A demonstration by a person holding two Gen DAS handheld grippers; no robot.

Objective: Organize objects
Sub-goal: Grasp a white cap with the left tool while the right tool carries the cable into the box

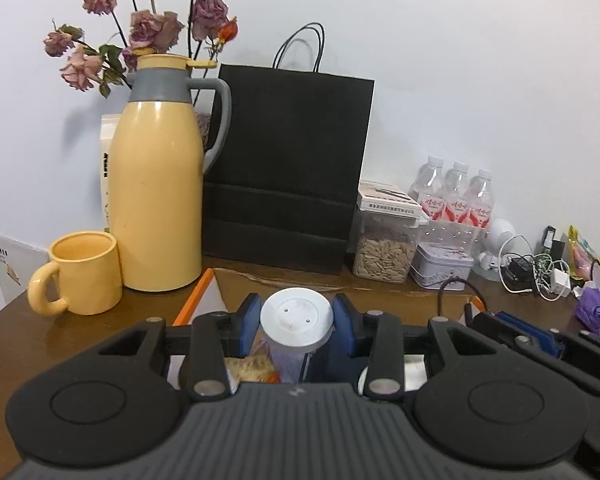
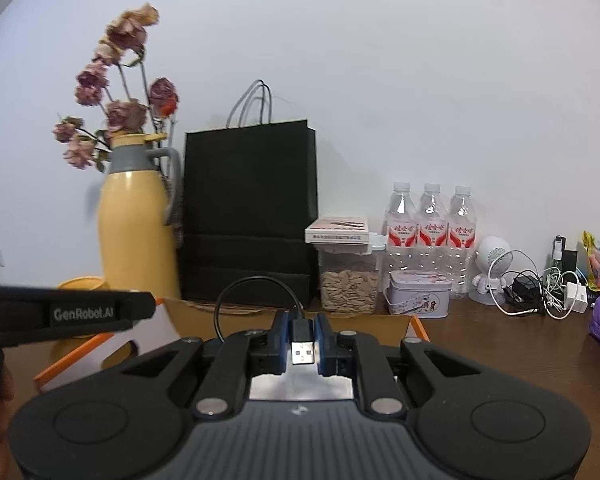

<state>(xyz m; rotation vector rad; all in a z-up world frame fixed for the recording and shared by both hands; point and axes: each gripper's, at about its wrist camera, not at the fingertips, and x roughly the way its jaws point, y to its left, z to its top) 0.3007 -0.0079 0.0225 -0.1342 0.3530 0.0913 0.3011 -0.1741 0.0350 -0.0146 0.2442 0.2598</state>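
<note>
White-lidded bottle (image 1: 296,320) sits clamped between the blue pads of the left gripper (image 1: 296,312), held above the open cardboard box (image 1: 284,284) whose orange-edged flaps (image 1: 192,300) flank it. USB cable (image 2: 302,340) is pinched by its plug in the narrow right gripper (image 2: 302,336), over the same box. Beyond the box's far edge the black bag (image 1: 288,168), yellow jug (image 1: 160,184) and seed jar (image 1: 384,252) crowd the wall, leaving bare table (image 2: 480,344) only to the right.

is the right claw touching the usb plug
Touching. In the right wrist view the right claw has both blue pads pressed against the black body of the usb plug, with no gap either side.
</note>
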